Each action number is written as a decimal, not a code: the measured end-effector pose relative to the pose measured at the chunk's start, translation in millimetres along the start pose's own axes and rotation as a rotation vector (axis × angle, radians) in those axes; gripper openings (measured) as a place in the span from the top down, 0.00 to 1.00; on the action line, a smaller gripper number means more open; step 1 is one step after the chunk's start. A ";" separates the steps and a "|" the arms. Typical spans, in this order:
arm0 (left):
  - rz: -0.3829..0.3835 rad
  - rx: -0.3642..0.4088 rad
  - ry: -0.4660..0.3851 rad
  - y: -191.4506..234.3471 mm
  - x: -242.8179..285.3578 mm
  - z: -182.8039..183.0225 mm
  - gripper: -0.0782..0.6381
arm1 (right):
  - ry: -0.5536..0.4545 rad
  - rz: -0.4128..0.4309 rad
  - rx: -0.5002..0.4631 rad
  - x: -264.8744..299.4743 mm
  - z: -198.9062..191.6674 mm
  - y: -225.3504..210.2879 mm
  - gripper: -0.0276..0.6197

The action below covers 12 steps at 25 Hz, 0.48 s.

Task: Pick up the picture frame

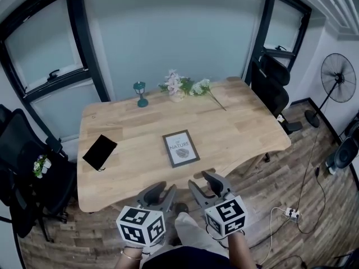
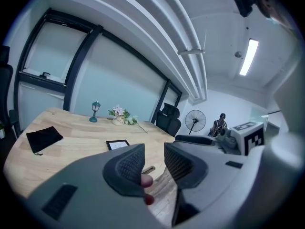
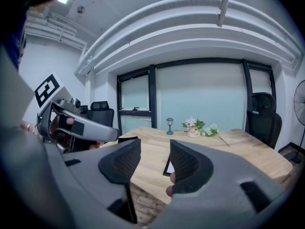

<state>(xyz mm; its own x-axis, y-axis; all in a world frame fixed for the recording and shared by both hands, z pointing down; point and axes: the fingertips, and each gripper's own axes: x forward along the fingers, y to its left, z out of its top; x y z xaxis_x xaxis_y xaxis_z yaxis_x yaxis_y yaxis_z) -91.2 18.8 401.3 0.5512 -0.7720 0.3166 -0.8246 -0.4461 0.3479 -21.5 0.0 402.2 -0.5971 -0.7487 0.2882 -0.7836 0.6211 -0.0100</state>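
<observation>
Pouch (image 1: 100,152) left; lantern (image 1: 140,94), flowers (image 1: 182,86) behind frame (image 1: 180,148).

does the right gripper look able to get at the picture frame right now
Probably yes: the right gripper is open and empty by the near edge of the table; the picture frame lies flat just ahead, with only bare wood between them.

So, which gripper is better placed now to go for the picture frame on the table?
Probably the right. The right gripper is open and empty, and in its own view the picture frame shows between its jaws. The left gripper, also open and empty, sits slightly farther from it.
</observation>
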 end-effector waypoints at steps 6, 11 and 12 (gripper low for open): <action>0.011 -0.004 0.019 12.7 17.0 1.3 0.72 | 0.011 0.005 -0.005 18.4 -1.4 -12.2 0.70; 0.018 -0.009 0.028 27.6 33.6 9.3 0.72 | 0.023 0.008 0.005 37.6 -1.4 -24.5 0.70; 0.020 -0.010 0.029 30.4 37.4 10.8 0.72 | 0.026 0.007 0.006 41.4 -1.2 -27.4 0.70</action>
<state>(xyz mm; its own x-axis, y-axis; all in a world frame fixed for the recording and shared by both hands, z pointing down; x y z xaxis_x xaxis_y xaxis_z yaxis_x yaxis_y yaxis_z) -97.1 -28.5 414.2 0.5385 -0.7669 0.3491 -0.8341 -0.4264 0.3498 -24.5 -47.8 415.6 -0.5982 -0.7379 0.3125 -0.7804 0.6250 -0.0182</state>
